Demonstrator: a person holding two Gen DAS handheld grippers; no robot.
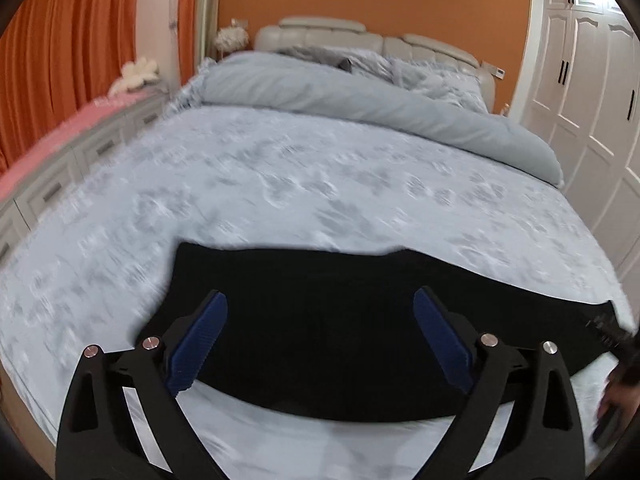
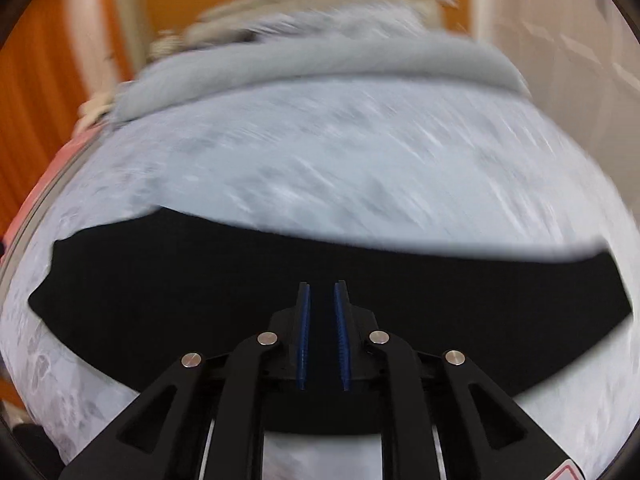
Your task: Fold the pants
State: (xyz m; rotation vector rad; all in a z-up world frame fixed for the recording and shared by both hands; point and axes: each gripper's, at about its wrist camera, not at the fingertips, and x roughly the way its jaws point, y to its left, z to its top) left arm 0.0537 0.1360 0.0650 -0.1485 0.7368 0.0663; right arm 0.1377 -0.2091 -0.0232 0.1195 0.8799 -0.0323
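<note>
Lying flat on bed (image 1: 280,184) — black pants (image 1: 320,320), left fingers (image 1: 208,328) wide, right fingers (image 2: 305,336) narrow, empty.

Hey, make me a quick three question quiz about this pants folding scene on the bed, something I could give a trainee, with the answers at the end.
1. True or false: the left gripper has a fold of the black pants pinched between its pads.
2. Multiple choice: what do the pants lie on? A) a wooden floor B) a pale blue patterned bedsheet C) a white desk
3. Fill in: the grey duvet is bunched at the ___ end of the bed.

Key
1. False. Its jaws stand wide apart above the cloth, nothing between them.
2. B
3. Headboard end.

The right gripper shows only a narrow gap between its pads, with no cloth visibly in it.
</note>
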